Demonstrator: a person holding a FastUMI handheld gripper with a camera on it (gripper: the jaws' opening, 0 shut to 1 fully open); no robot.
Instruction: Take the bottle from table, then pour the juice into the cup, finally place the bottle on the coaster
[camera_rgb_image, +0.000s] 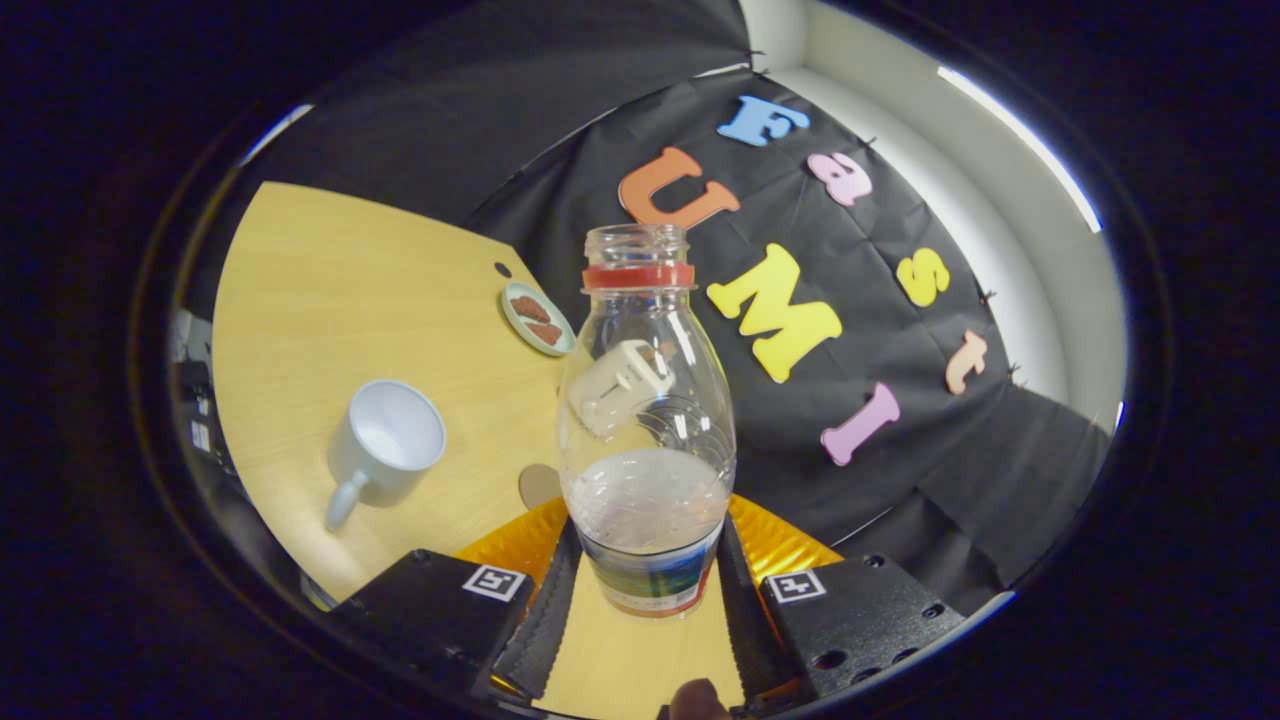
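The gripper (648, 600) is clamping both fingers on the base of the open bottle (646, 420), which is sitting over the orange coaster (780, 545). Pouring is probably coming next, calling for a swing toward the cup (385, 445), well apart on the table (330, 290)

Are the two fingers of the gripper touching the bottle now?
Touching. In the gripper view, the bottle stands between the fingers of the gripper, and both ridged pads lie against its lower, labelled part with no gap visible on either side.
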